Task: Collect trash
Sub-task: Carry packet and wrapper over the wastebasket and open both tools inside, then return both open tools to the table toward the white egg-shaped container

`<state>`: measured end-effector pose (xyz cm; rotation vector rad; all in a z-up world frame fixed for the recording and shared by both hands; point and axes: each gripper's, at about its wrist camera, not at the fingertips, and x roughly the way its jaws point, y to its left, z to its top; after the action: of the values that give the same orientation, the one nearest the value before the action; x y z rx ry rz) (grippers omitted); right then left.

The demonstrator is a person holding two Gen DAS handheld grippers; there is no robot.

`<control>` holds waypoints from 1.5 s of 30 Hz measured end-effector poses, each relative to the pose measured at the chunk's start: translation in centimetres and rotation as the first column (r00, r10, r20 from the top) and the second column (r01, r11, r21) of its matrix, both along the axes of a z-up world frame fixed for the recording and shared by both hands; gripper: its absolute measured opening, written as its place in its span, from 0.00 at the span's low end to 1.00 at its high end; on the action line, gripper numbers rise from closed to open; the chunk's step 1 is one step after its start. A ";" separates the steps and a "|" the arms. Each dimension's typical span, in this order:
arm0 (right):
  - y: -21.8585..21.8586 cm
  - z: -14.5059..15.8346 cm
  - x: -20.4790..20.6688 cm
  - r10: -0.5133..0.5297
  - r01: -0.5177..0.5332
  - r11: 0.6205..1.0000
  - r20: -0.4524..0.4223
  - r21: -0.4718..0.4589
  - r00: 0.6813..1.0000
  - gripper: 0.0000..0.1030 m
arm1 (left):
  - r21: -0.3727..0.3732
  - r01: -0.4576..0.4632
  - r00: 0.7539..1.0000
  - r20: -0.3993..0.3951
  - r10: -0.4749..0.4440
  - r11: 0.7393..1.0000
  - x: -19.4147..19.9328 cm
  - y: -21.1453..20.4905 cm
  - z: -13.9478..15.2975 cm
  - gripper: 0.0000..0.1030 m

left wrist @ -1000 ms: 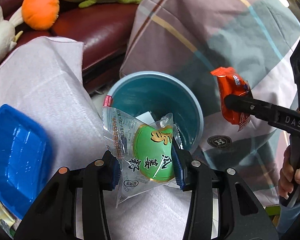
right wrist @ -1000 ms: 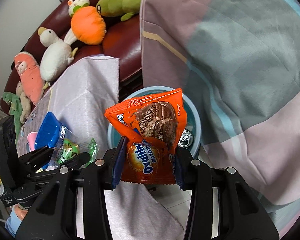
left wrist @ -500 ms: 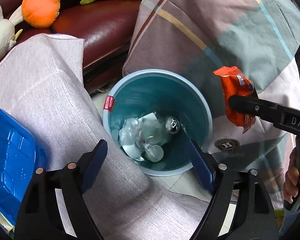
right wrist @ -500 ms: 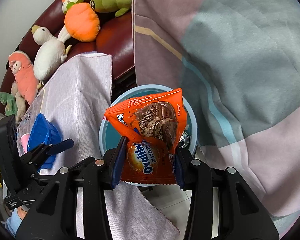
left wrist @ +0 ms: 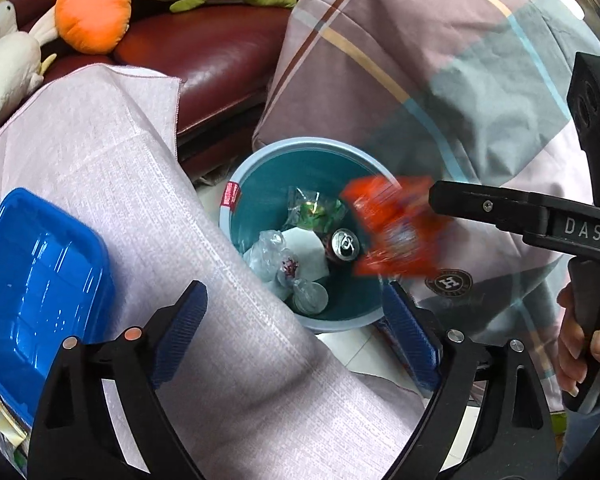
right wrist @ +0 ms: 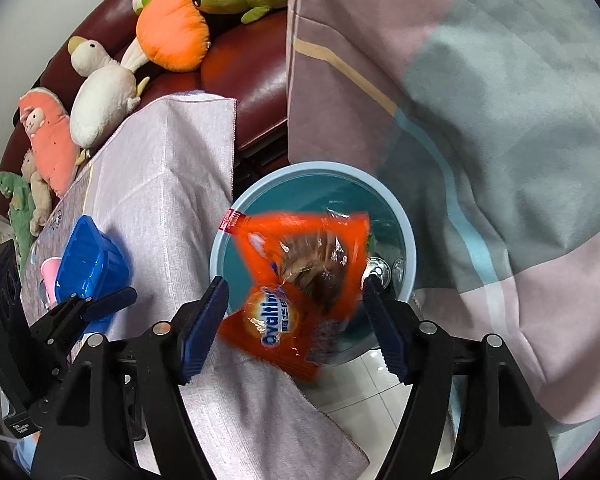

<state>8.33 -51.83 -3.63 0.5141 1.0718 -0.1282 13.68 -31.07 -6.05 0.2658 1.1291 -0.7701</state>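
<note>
Orange foil snack packet (right wrist: pixel 300 292), motion-blurred, loose between the spread blue-padded jaws of the right gripper (right wrist: pixel 296 320), which have just been opening; neither pad touches it. Its long axis runs from the upper corners, over the bin mouth, down to the printed round logo at its lower end, and it is tilted with the printed face toward the right wrist camera. In the left wrist view the same packet (left wrist: pixel 392 228) appears as an orange smear just off the right gripper's black finger tip (left wrist: pixel 452 200), over the right inner wall of the round light-blue plastic waste bin (left wrist: pixel 236 236). The left gripper (left wrist: pixel 296 336) has also just been opening; its jaws stand wide apart with nothing between them, framing the bin's near rim. Inside the bin lie a clear green-printed wrapper (left wrist: pixel 316 212), a drinks can end-up (left wrist: pixel 345 242) and crumpled clear plastic (left wrist: pixel 272 260). The bin stands on pale floor tiles (right wrist: pixel 364 384), hemmed in on the left by the hanging edge of a pale lilac woven tablecloth (left wrist: pixel 112 168), which touches its rim, and behind and to the right by a plaid pink-and-grey blanket (left wrist: pixel 440 80). A blue plastic tray (left wrist: pixel 36 280) sits on the cloth, well left of the bin. Open room remains above the bin mouth.
</note>
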 end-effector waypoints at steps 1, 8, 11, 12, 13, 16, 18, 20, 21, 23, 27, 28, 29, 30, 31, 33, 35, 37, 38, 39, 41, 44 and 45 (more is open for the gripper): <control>0.1 0.1 0.0 -0.001 0.001 1.000 0.000 0.002 1.000 0.71 | -0.003 -0.001 1.000 -0.001 0.001 1.000 0.0 0.2 0.1 0.87; 1.3 1.0 -0.7 -0.013 0.013 1.000 -0.006 -0.008 1.000 0.75 | -0.019 -0.012 1.000 0.004 0.012 1.000 -0.6 1.8 1.0 0.87; 1.9 1.5 -1.0 -0.010 0.010 1.000 -0.004 -0.006 1.000 0.76 | -0.029 -0.022 1.000 0.009 0.022 0.999 -0.8 2.7 1.6 0.88; 2.2 1.7 -1.2 -0.009 0.009 1.000 -0.001 -0.008 1.000 0.76 | -0.030 -0.025 1.000 0.010 0.026 0.999 -0.9 3.0 1.7 0.88; 2.4 1.9 -1.3 -0.008 0.008 1.000 0.001 -0.010 1.000 0.76 | -0.034 -0.030 0.999 0.012 0.030 0.999 -1.0 3.5 1.9 0.88; 3.3 2.7 -1.7 -0.008 0.008 1.000 0.008 -0.018 1.000 0.76 | -0.046 -0.041 0.999 0.014 0.042 0.998 -1.3 4.6 2.4 0.88; 3.8 3.1 -2.0 -0.007 0.007 1.000 0.012 -0.024 1.000 0.76 | -0.054 -0.049 0.999 0.016 0.050 0.997 -1.5 5.5 2.7 0.88; 4.5 3.5 -2.3 -0.003 0.004 1.000 0.017 -0.026 1.000 0.76 | -0.064 -0.060 0.998 0.019 0.061 0.996 -1.7 6.5 3.1 0.88; 4.9 3.7 -2.5 -0.002 0.003 1.000 0.020 -0.028 1.000 0.76 | -0.067 -0.063 0.998 0.020 0.064 0.996 -1.8 6.8 3.2 0.88; 5.7 4.0 -2.8 0.002 -0.001 0.999 0.023 -0.032 1.000 0.76 | -0.076 -0.069 0.997 0.025 0.071 0.995 -2.0 7.6 3.7 0.88; 7.3 4.7 -3.2 0.013 -0.012 0.999 0.023 -0.039 1.000 0.76 | -0.093 -0.084 0.995 0.036 0.088 0.992 -2.6 9.3 4.4 0.88; 7.8 4.8 -3.4 0.018 -0.017 0.999 0.023 -0.040 1.000 0.76 | -0.100 -0.092 0.995 0.036 0.096 0.991 -2.7 9.9 4.6 0.88; 8.2 4.9 -3.4 0.023 -0.022 0.999 0.022 -0.040 0.999 0.76 | -0.105 -0.100 0.994 0.034 0.104 0.989 -2.8 10.4 4.7 0.89; 8.8 5.0 -3.5 0.032 -0.031 0.999 0.019 -0.042 0.999 0.79 | -0.113 -0.109 0.993 0.033 0.113 0.988 -2.9 11.0 4.8 0.89; 9.3 5.2 -3.6 0.039 -0.038 0.998 0.018 -0.046 0.999 0.80 | -0.118 -0.117 0.992 0.031 0.121 0.986 -3.0 11.6 4.9 0.89; 10.4 5.4 -3.6 0.058 -0.057 0.997 0.014 -0.054 0.998 0.80 | -0.126 -0.130 0.991 0.029 0.134 0.984 -3.1 12.4 5.0 0.89; 11.5 5.6 -3.7 0.072 -0.071 0.996 0.012 -0.061 0.997 0.80 | -0.133 -0.146 0.988 0.026 0.151 0.980 -3.3 13.7 5.0 0.89; 12.5 5.8 -3.7 0.084 -0.083 0.994 0.011 -0.071 0.996 0.80 | -0.138 -0.159 0.986 0.024 0.163 0.978 -3.4 14.8 5.1 0.89; 13.1 5.9 -3.7 0.091 -0.090 0.993 0.008 -0.075 0.996 0.80 | -0.140 -0.165 0.985 0.025 0.170 0.976 -3.4 15.4 5.1 0.89; 13.6 5.8 -3.7 0.098 -0.098 0.992 0.005 -0.076 0.995 0.80 | -0.142 -0.173 0.984 0.025 0.178 0.975 -3.5 16.1 5.2 0.89; 14.8 5.7 -3.8 0.118 -0.118 0.990 -0.004 -0.074 0.993 0.81 | -0.149 -0.188 0.981 0.026 0.194 0.971 -3.7 17.4 5.2 0.89; 16.6 5.7 -3.8 0.143 -0.144 0.986 -0.015 -0.083 0.990 0.81 | -0.155 -0.215 0.975 0.025 0.221 0.964 -3.9 19.5 5.3 0.89; 17.2 5.8 -3.8 0.150 -0.151 0.985 -0.018 -0.086 0.988 0.81 | -0.157 -0.222 0.973 0.024 0.228 0.962 -4.0 20.1 5.3 0.89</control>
<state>4.57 -34.65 2.12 0.3523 1.1069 -0.0444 9.68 -10.97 -0.76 0.0232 1.0339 -0.6418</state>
